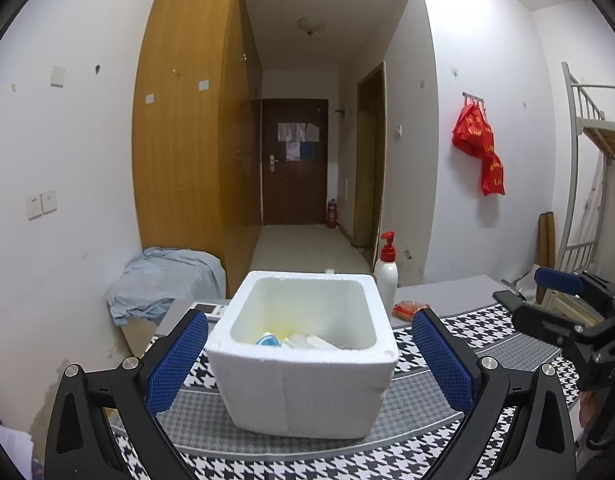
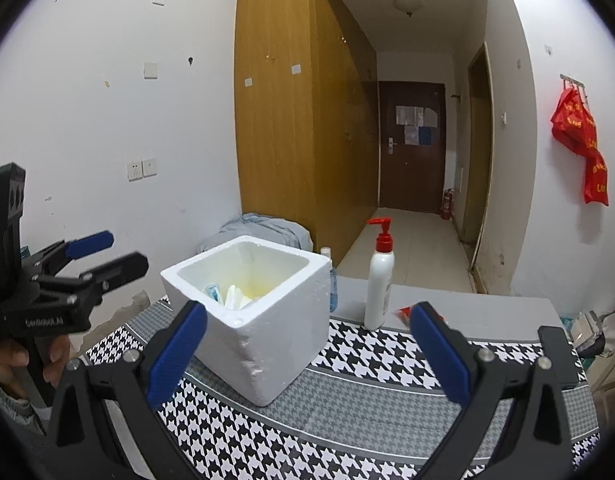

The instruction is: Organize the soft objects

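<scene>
A white foam box (image 1: 307, 360) stands on the houndstooth cloth (image 1: 467, 340). It holds soft items (image 1: 295, 340), blue-white and white, at the bottom. It also shows in the right wrist view (image 2: 259, 320) with the items (image 2: 227, 294) inside. A small red-orange packet (image 1: 407, 309) lies behind the box to the right, beside the bottle; its tip shows in the right wrist view (image 2: 403, 314). My left gripper (image 1: 309, 356) is open and empty, its blue pads either side of the box. My right gripper (image 2: 307, 356) is open and empty, right of the box.
A white pump bottle (image 2: 379, 280) with a red top stands on the grey table (image 2: 487, 312) behind the cloth. A remote-like device (image 1: 209, 310) lies behind the box at left. A blue-grey cloth pile (image 1: 163, 284) lies by the wardrobe (image 1: 187, 120).
</scene>
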Demonstrator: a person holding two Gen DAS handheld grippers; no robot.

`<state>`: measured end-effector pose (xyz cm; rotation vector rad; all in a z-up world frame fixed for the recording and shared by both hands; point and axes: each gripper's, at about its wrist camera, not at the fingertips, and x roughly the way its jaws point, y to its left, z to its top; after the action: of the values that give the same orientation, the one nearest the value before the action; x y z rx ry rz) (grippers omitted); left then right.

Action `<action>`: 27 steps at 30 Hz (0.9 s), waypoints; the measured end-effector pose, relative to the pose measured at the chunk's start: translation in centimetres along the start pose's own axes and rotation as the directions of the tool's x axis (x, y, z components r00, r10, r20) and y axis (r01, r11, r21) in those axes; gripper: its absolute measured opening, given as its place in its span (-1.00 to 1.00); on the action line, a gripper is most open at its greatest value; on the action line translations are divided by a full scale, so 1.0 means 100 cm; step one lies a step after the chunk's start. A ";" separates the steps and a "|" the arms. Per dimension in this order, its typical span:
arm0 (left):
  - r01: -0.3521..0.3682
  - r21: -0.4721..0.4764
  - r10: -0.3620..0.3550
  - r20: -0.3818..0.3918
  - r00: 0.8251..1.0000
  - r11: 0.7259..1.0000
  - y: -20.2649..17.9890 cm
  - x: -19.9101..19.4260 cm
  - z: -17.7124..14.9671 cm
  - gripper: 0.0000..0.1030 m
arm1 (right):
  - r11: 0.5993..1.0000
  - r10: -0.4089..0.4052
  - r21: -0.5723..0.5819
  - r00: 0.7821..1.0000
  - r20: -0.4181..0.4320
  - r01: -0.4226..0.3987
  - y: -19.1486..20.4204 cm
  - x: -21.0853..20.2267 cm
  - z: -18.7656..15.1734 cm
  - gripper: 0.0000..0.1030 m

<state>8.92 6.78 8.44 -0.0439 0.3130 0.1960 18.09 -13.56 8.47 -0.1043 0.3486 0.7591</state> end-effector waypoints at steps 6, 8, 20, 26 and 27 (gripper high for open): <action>-0.020 -0.005 0.020 0.002 1.000 1.000 -0.002 -0.015 -0.011 0.98 | 1.000 0.018 -0.004 1.000 0.017 -0.017 0.009 -0.014 -0.004 0.99; -0.026 -0.010 0.026 0.007 1.000 1.000 -0.003 -0.022 -0.014 0.98 | 1.000 0.019 -0.006 1.000 0.022 -0.019 0.012 -0.017 -0.007 0.99; -0.036 -0.015 0.037 0.080 0.996 0.999 -0.014 -0.062 -0.039 0.98 | 1.000 0.020 -0.005 0.997 0.076 -0.020 0.019 -0.046 -0.025 0.99; -0.027 -0.020 0.029 0.092 0.995 0.999 -0.021 -0.071 -0.053 0.98 | 1.000 0.012 -0.020 0.996 0.090 -0.010 0.026 -0.056 -0.041 0.99; -0.029 -0.023 0.031 0.094 0.995 0.999 -0.021 -0.071 -0.054 0.98 | 1.000 0.012 -0.021 0.996 0.094 -0.010 0.027 -0.057 -0.043 0.99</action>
<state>1.04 3.05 5.51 -0.0512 0.2179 0.2301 11.22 -16.31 6.47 -0.0855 0.2525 0.7759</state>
